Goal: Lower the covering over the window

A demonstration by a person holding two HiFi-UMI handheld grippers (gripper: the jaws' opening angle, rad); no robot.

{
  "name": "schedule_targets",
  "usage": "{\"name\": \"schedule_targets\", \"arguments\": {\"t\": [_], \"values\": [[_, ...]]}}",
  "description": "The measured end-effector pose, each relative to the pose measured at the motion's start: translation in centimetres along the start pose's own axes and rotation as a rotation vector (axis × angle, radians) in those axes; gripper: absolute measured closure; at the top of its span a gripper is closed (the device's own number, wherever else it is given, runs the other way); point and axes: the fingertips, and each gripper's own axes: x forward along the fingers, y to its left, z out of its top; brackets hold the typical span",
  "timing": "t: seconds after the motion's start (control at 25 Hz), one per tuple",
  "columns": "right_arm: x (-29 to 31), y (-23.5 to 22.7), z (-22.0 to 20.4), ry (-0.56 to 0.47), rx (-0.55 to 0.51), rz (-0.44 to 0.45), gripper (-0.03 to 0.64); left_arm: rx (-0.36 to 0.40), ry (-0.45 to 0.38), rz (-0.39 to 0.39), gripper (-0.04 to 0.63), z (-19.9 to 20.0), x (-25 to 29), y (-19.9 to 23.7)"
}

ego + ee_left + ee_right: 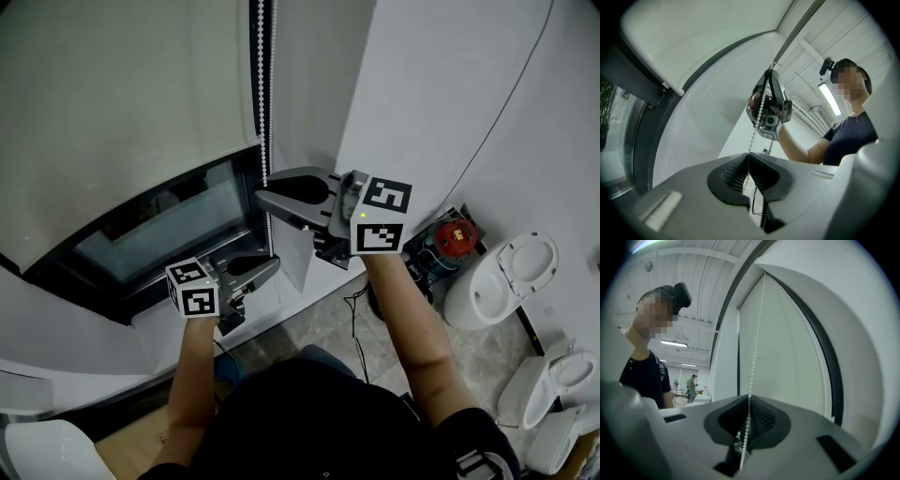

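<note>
Nearest, at the bottom of the head view: dark shirt (309, 412) and two bare forearms reaching away toward the window (159, 225). Left gripper (272, 265) low and near, clenched on the bead chain (262, 112); along its own jaws, pads pressed together, beads rising out of the pinch. Right gripper (261, 193) higher and farther, just above the left one, likewise clamped on the chain, beads threaded straight through its closed pads. Blind (122, 94) only part of the way down: pale fabric over the far, upper part of the window, dark glass bare below its lower edge. Chain hanging at the right edge of the blind, two strands side by side.

Step in hand, most likely: hand-over-hand pull on one strand. Keep both grips on the same strand; seemingly so, judging by the beads running from the left jaws up to the right gripper in the left gripper view. Pull straight down along the hang of the chain, not out toward the body, to spare the mechanism at the top. Loosen one gripper only with the other holding firm, against any slipping back. Watch the lower edge of the blind; on any rise, switch to the other strand. Avoid catching that second strand, close beside the jaws. Toilets (506, 272) on the floor at right, well apart, no obstacle.
</note>
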Motion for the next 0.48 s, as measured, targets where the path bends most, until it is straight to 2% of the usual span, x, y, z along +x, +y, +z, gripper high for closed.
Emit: {"name": "schedule_targets", "arguments": {"t": [0.12,0.24,0.48], "values": [[0.1,0.0,-0.9,0.053,-0.025,0.0,0.595,0.033,0.044,0.025,0.58,-0.8,0.1,0.4],[-0.2,0.5,-3.8,0.117,-0.037,-0.002,0.595,0.088,0.107,0.048,0.58,-3.7,0.2,0.7],[-1.6,0.2,-8.6,0.147,0.023,-0.024,0.595,0.013,0.07,0.063,0.58,-8.2,0.1,1.9]]}}
